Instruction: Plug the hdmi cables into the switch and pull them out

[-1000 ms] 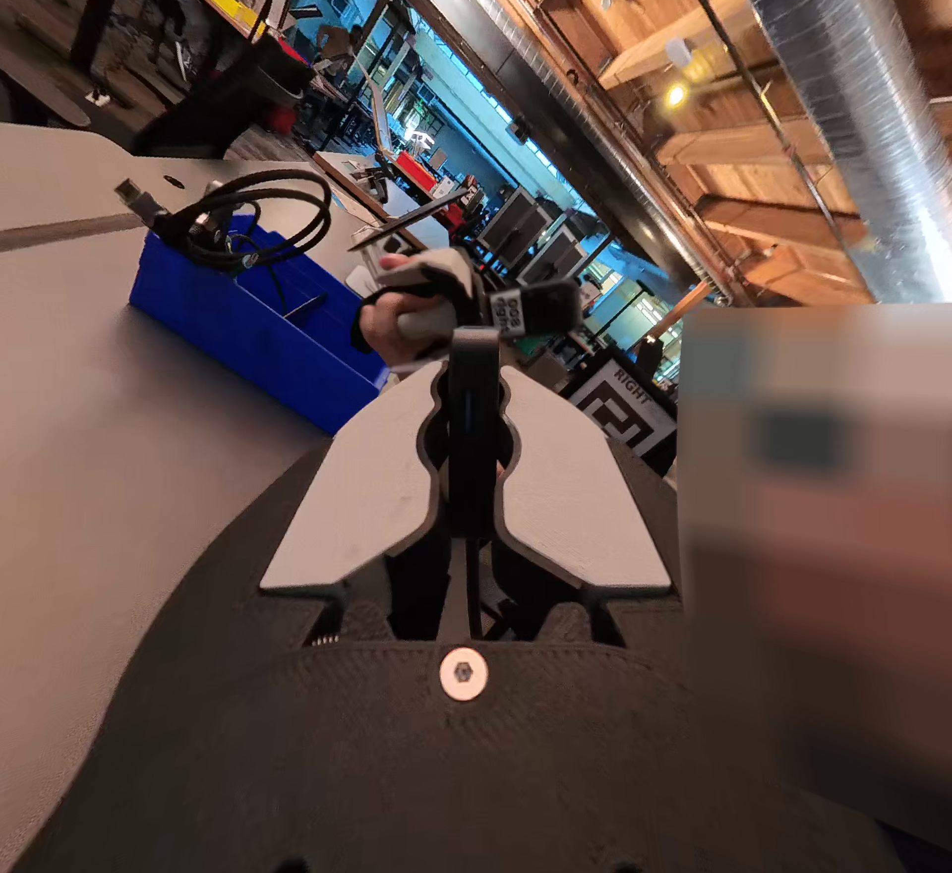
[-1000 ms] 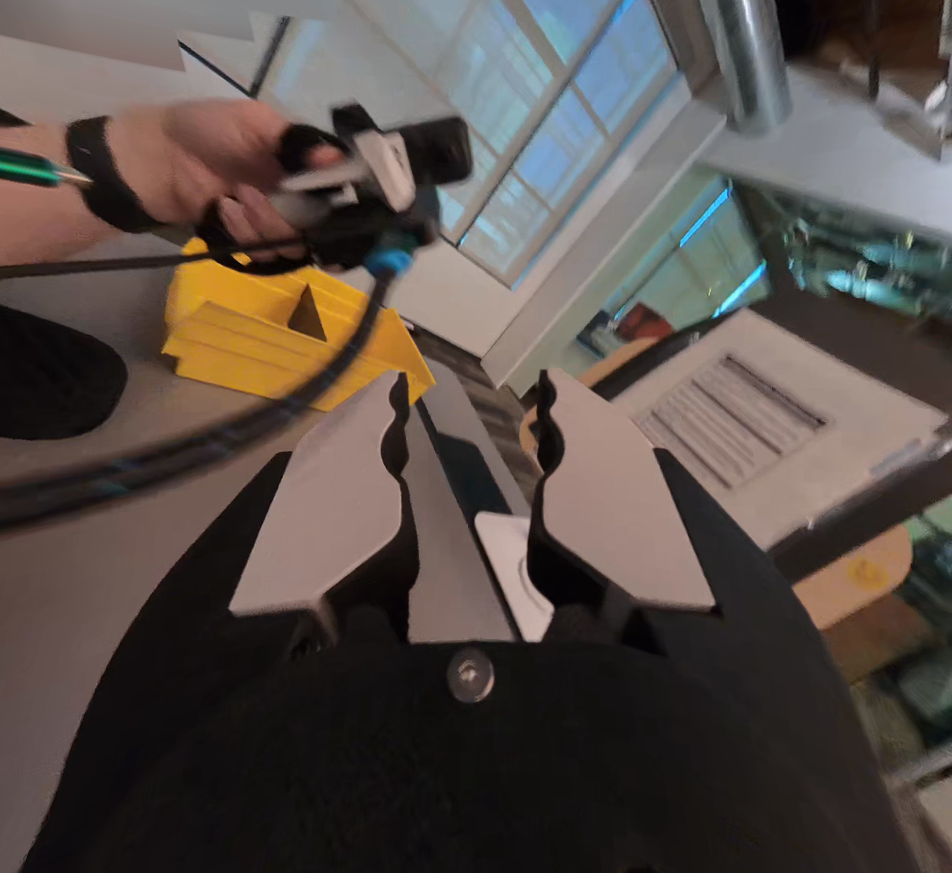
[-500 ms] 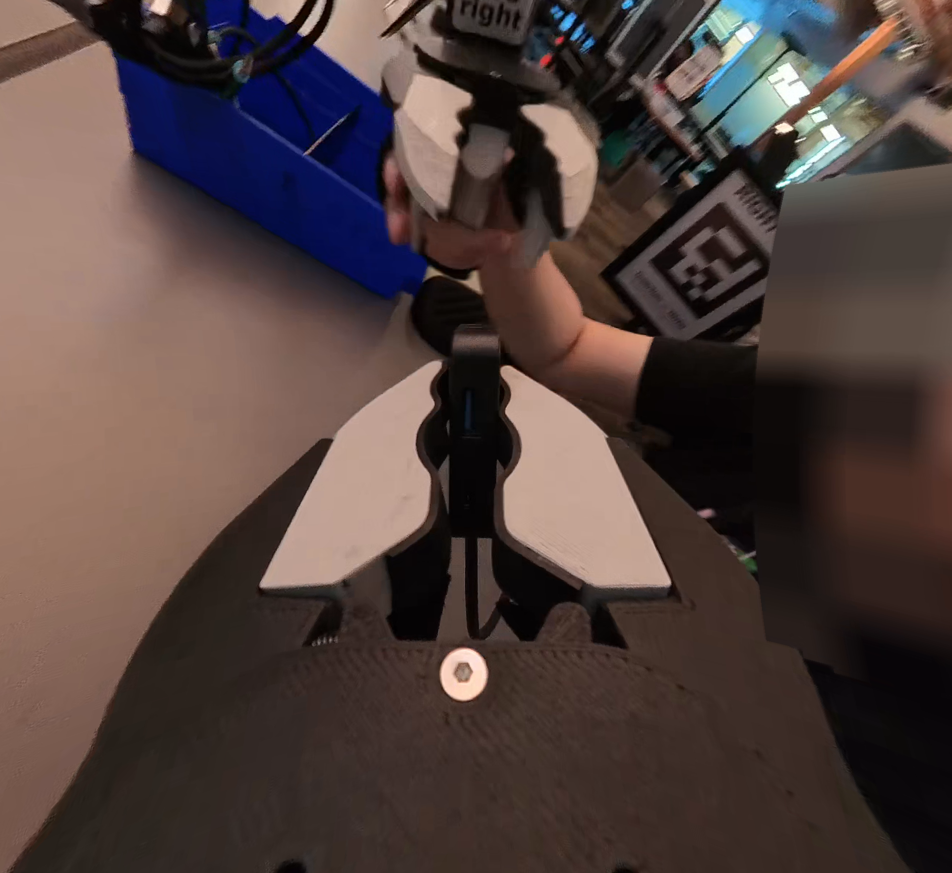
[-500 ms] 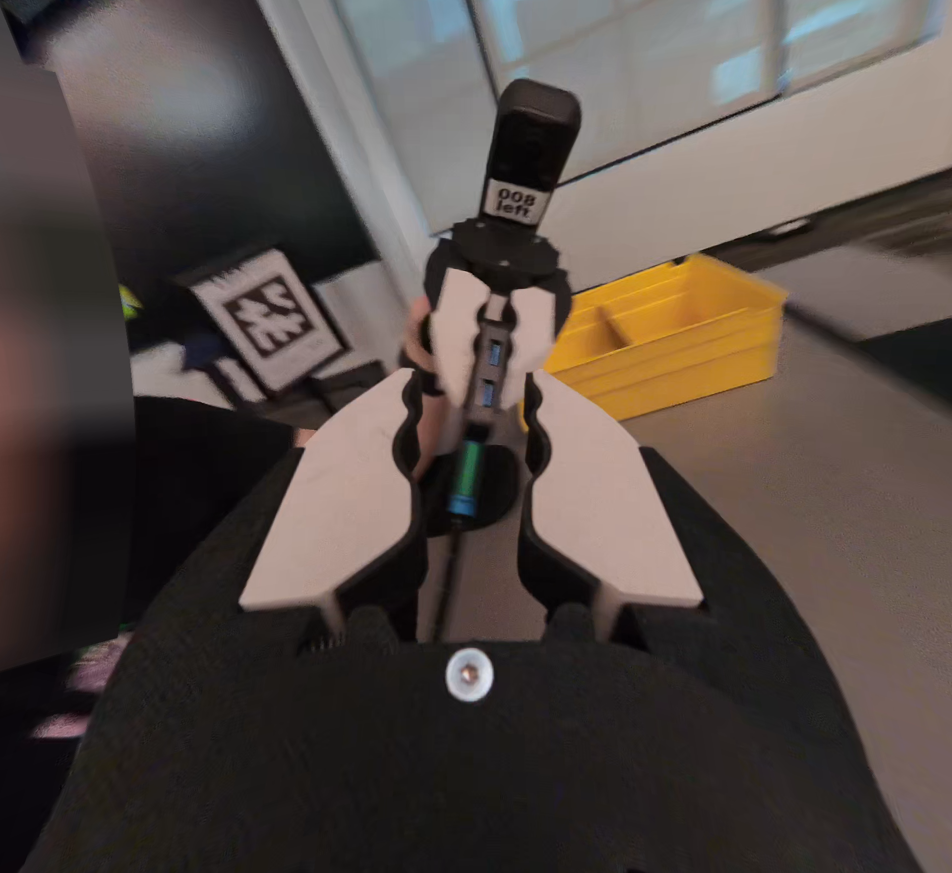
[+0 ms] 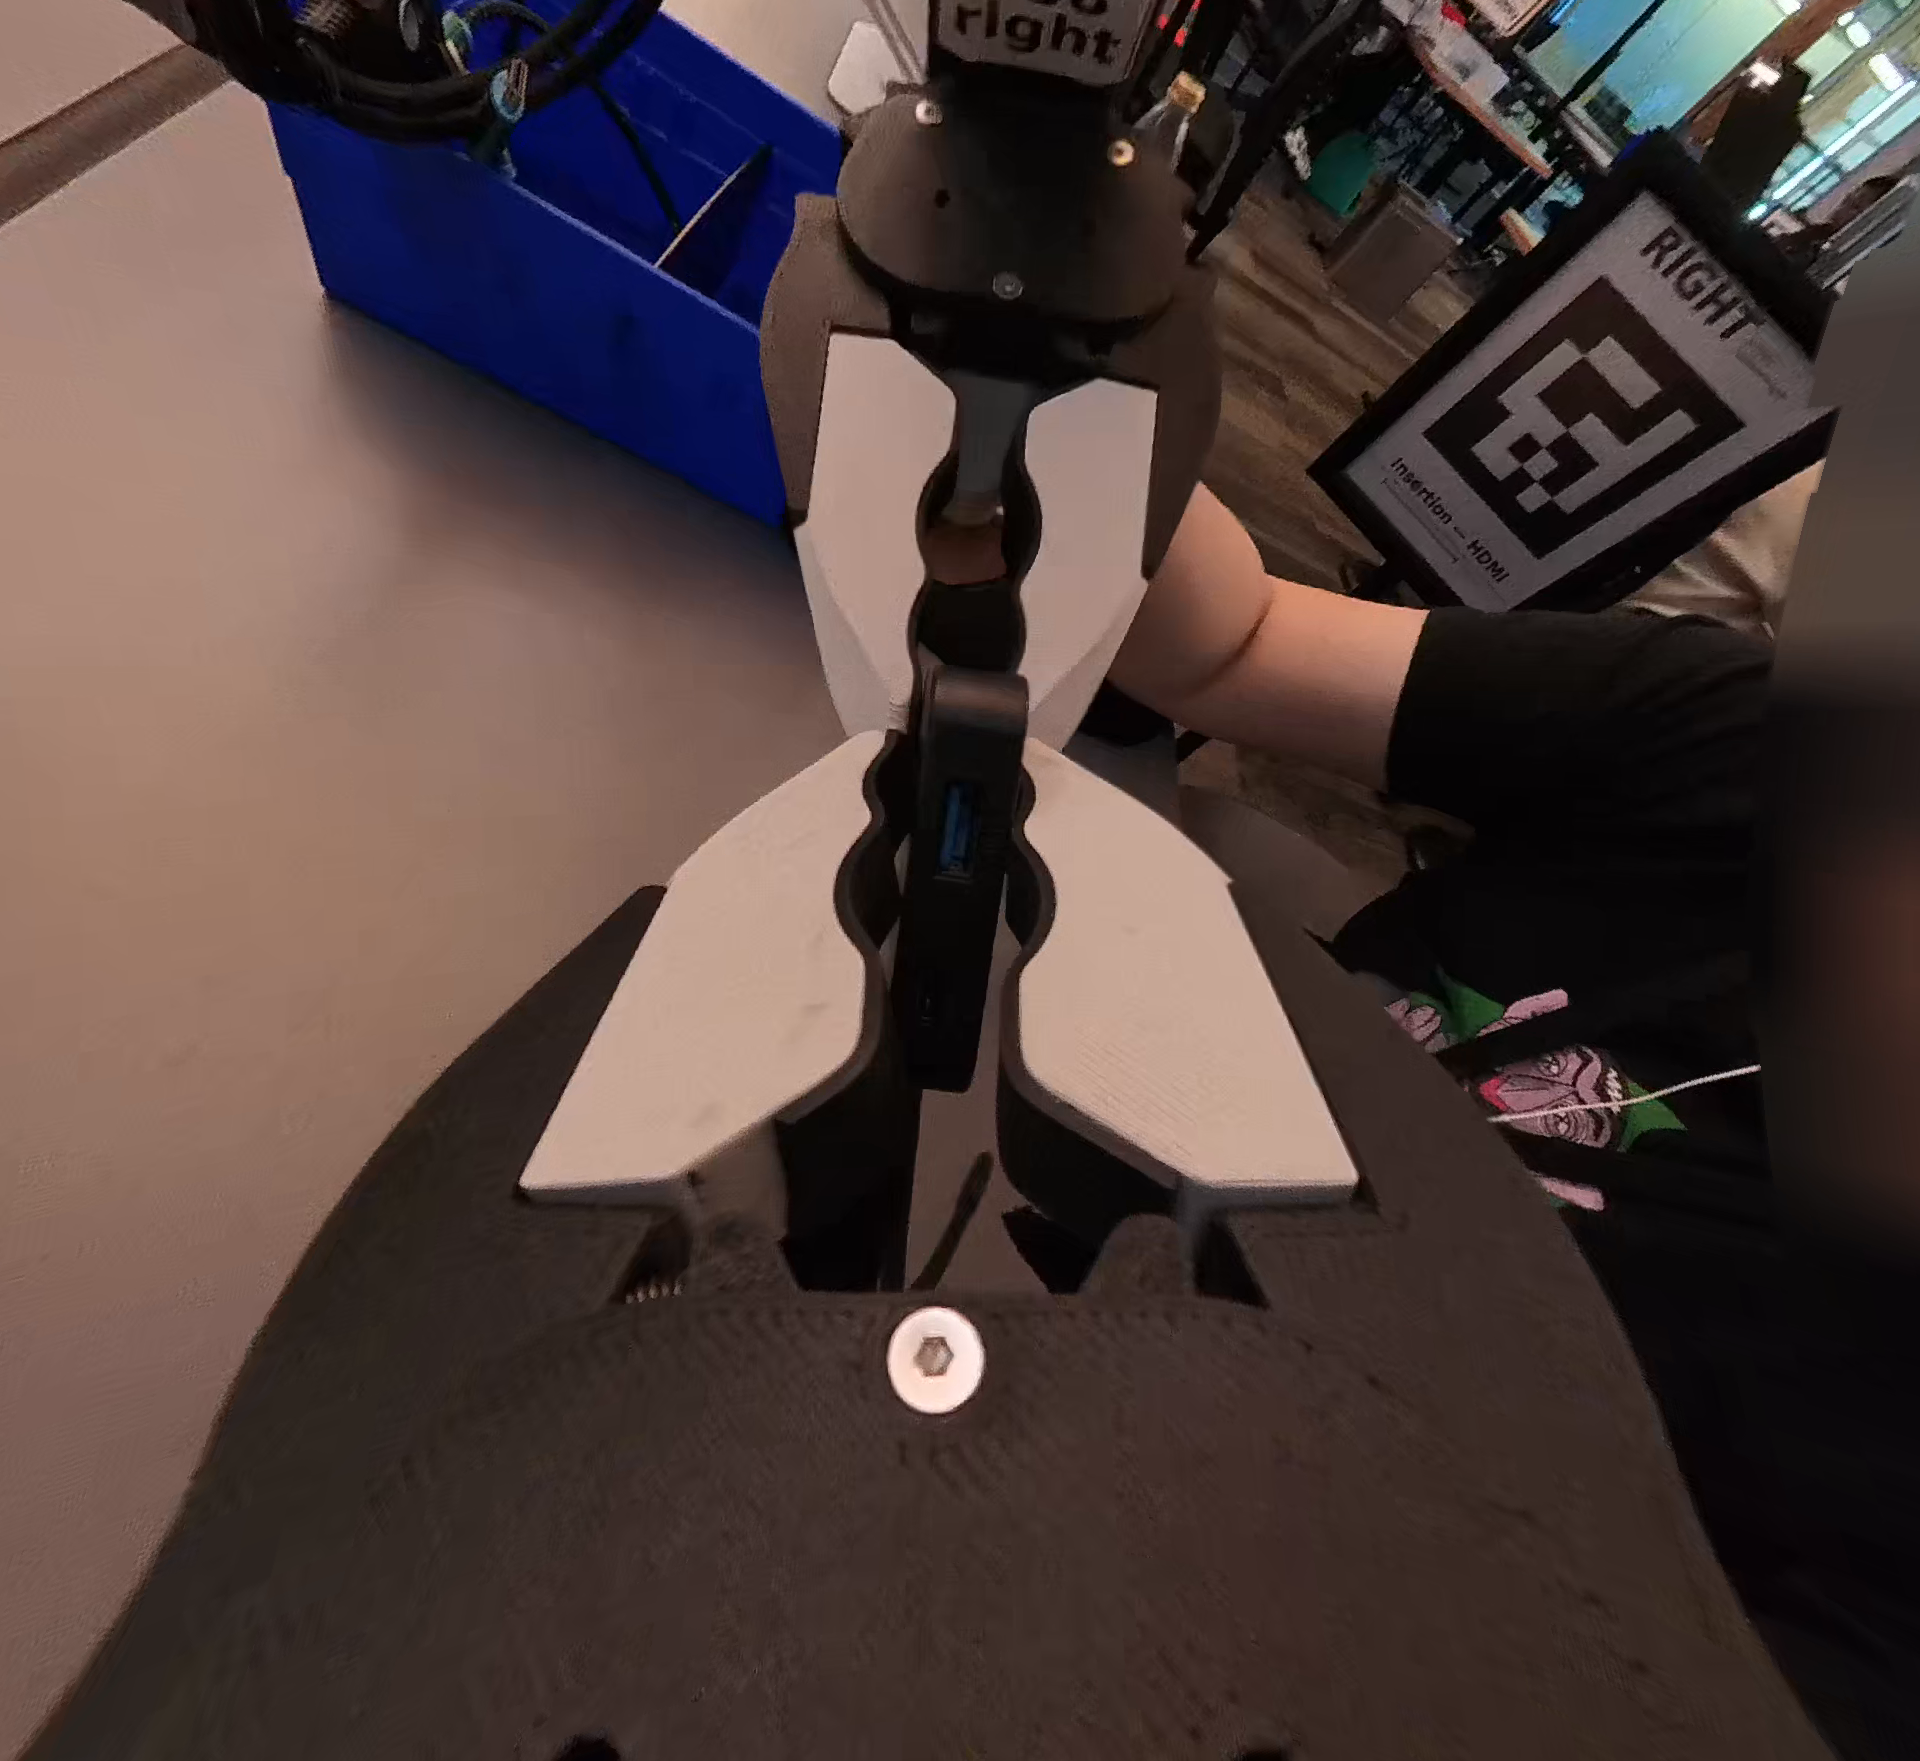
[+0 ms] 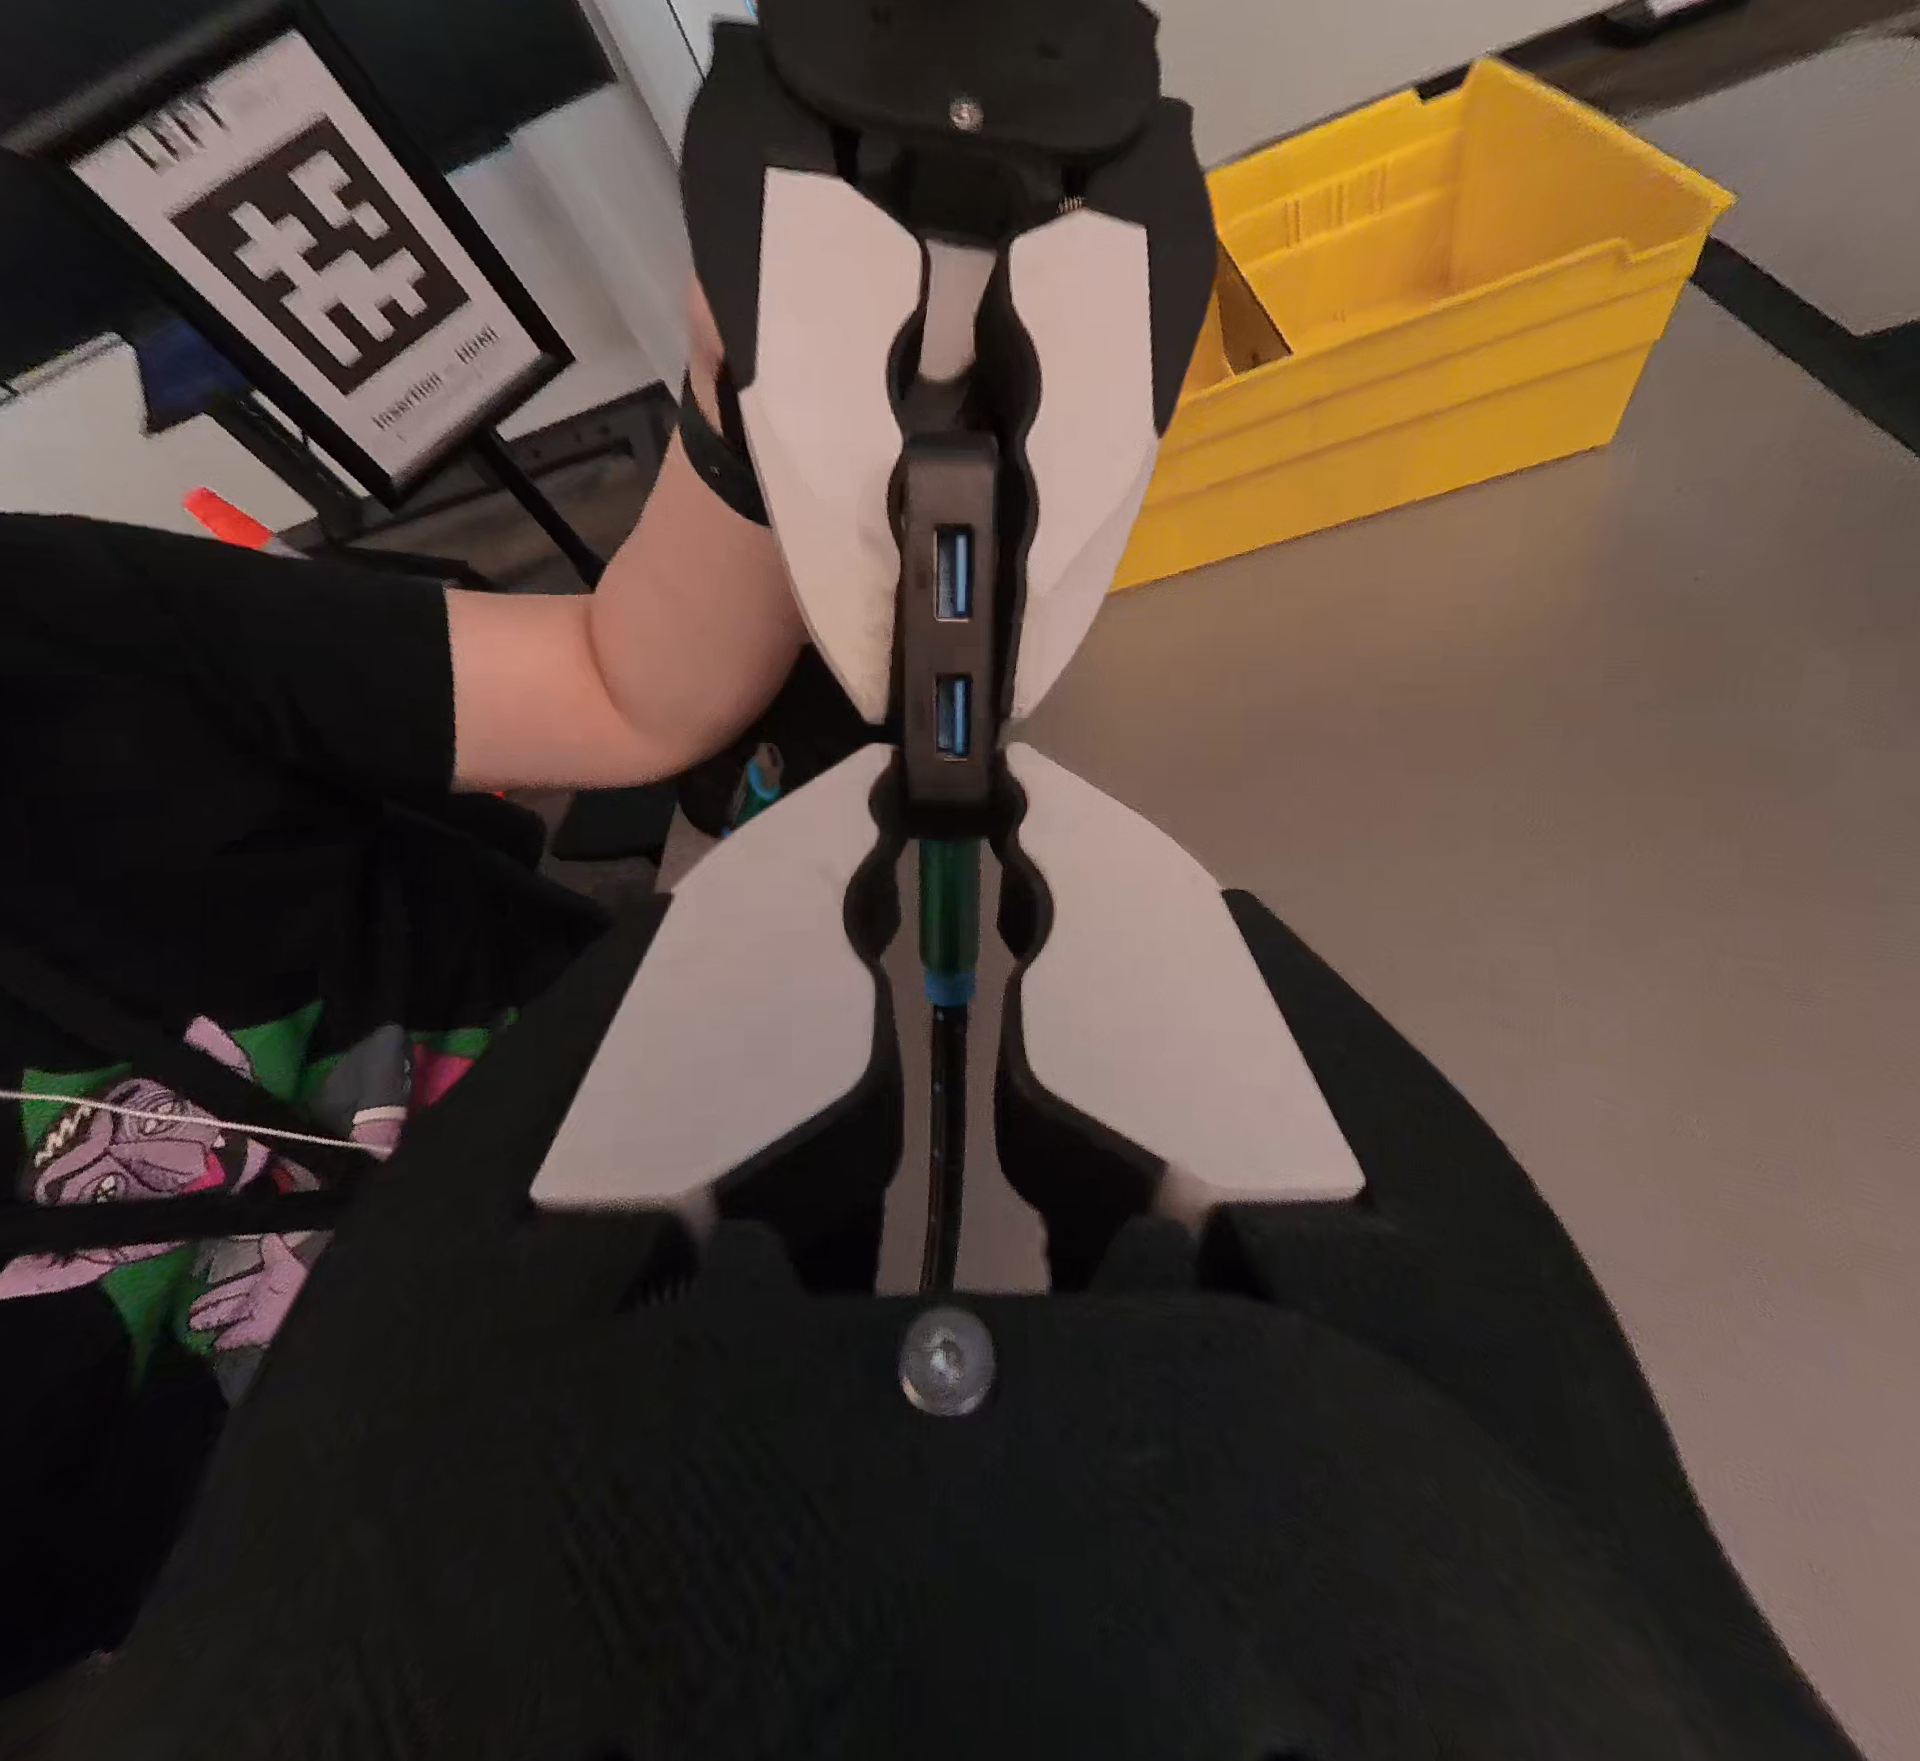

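My left gripper (image 5: 956, 745) is shut on the black switch (image 5: 951, 932), a slim hub with blue ports, held edge-up above the grey table (image 5: 312, 672). The right gripper (image 5: 971, 672) faces it tip to tip. In the right wrist view, my right gripper (image 6: 951, 761) has its jaws closed around a green HDMI plug (image 6: 951, 911) with a black cable (image 6: 940, 1140). The plug sits in the near end of the switch (image 6: 951, 631), which the left gripper (image 6: 951, 714) grips from the far side.
A blue bin (image 5: 540, 288) with a coil of spare black cables (image 5: 436, 49) stands at the table's far left. A yellow bin (image 6: 1455, 340) stands on the other side. Framed black-and-white marker signs (image 5: 1579, 423) (image 6: 322, 257) stand off the table's edge. A person's forearms and black shirt are close by. The tips of both grippers are at nearly the same place.
The two grippers have swung round to face each other and moved together. The right jaws, open half a second ago, have narrowed around the green plug at the switch's end.
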Demonstrator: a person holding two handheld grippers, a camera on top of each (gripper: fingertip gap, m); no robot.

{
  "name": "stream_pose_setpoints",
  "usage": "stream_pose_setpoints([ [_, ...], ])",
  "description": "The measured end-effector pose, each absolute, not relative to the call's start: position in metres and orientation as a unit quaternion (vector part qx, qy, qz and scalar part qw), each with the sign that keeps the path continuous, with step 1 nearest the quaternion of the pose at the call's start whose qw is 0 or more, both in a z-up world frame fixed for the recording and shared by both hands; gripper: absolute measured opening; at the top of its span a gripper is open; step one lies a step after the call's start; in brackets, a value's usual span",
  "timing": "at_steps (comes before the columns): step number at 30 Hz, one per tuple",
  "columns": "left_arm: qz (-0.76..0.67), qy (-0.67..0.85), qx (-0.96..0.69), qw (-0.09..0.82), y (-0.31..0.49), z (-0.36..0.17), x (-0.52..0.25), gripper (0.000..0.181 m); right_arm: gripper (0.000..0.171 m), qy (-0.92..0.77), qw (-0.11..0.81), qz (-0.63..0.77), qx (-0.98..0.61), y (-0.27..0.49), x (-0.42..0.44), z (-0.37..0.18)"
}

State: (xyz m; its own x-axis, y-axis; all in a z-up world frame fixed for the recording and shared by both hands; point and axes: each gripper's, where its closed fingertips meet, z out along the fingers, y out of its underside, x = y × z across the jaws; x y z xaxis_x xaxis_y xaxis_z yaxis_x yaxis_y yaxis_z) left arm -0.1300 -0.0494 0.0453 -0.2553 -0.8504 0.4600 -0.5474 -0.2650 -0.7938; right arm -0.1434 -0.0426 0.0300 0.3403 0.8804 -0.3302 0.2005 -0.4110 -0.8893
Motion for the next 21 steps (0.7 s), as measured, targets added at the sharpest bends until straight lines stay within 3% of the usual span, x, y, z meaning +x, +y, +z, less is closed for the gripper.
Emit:
stream_pose_setpoints([
  [6, -0.565, 0.557, -0.59, 0.149, -0.041, 0.059, -0.138, 0.028, 0.015, -0.358, 0.438, 0.423, -0.708, -0.034, -0.13, 0.048],
  [8, -0.561, 0.564, -0.585, 0.157, -0.038, 0.057, -0.14, 0.017, 0.015, -0.356, 0.442, 0.431, -0.702, -0.035, -0.127, 0.051],
  [12, -0.518, 0.599, -0.588, 0.165, -0.042, 0.046, -0.135, 0.016, 0.021, -0.39, 0.433, 0.401, -0.707, -0.04, -0.134, 0.042],
  [15, -0.507, 0.61, -0.584, 0.174, -0.048, 0.047, -0.131, 0.017, 0.015, -0.42, 0.424, 0.353, -0.721, -0.043, -0.132, 0.036],
  [18, -0.566, 0.558, -0.566, 0.221, -0.041, 0.083, -0.133, 0.043, 0.015, -0.392, 0.506, 0.315, -0.701, -0.037, -0.113, 0.072],
  [21, -0.6, 0.498, -0.553, 0.294, -0.021, 0.118, -0.15, 0.043, 0.015, -0.326, 0.637, 0.259, -0.649, -0.042, -0.051, 0.134],
])
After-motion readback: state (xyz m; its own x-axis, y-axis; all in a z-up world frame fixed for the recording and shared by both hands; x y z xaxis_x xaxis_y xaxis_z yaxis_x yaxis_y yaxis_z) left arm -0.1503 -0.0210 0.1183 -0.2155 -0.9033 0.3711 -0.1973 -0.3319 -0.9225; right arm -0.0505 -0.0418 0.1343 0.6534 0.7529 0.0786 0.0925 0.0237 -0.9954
